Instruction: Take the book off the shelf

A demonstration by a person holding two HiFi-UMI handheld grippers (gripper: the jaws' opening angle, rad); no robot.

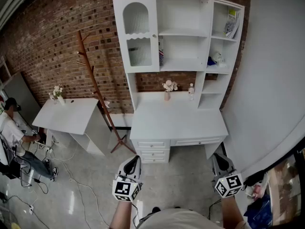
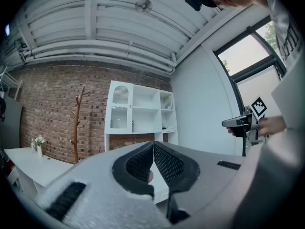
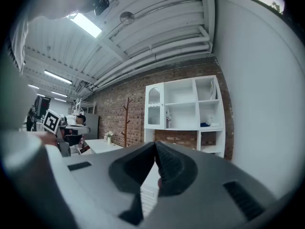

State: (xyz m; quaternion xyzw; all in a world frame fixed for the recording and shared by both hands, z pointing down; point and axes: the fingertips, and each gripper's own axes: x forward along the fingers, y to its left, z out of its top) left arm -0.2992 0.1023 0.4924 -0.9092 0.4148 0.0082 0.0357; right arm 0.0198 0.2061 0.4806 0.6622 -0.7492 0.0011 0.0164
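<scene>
A white desk with a shelf unit [image 1: 183, 32] stands against the brick wall. A book [image 1: 232, 23] leans in the unit's top right compartment, and a smaller upright item [image 1: 161, 56] stands on the middle shelf. Both grippers hang low in the head view, well short of the desk. My left gripper [image 1: 132, 162] is shut with nothing between its pads [image 2: 164, 163]. My right gripper [image 1: 220, 160] is shut and empty too, its jaws meeting in the right gripper view [image 3: 156, 146]. Each gripper view shows the shelf unit [image 2: 143, 113] [image 3: 183, 111] far off.
A wooden coat rack [image 1: 95, 89] stands left of the desk, beside a white side table [image 1: 71, 114]. A flower vase [image 1: 167, 87] and a bottle [image 1: 191, 90] sit on the desktop [image 1: 176, 120]. A person [image 1: 14, 140] sits far left. Cables cross the floor; a white wall [image 1: 271, 80] runs along the right.
</scene>
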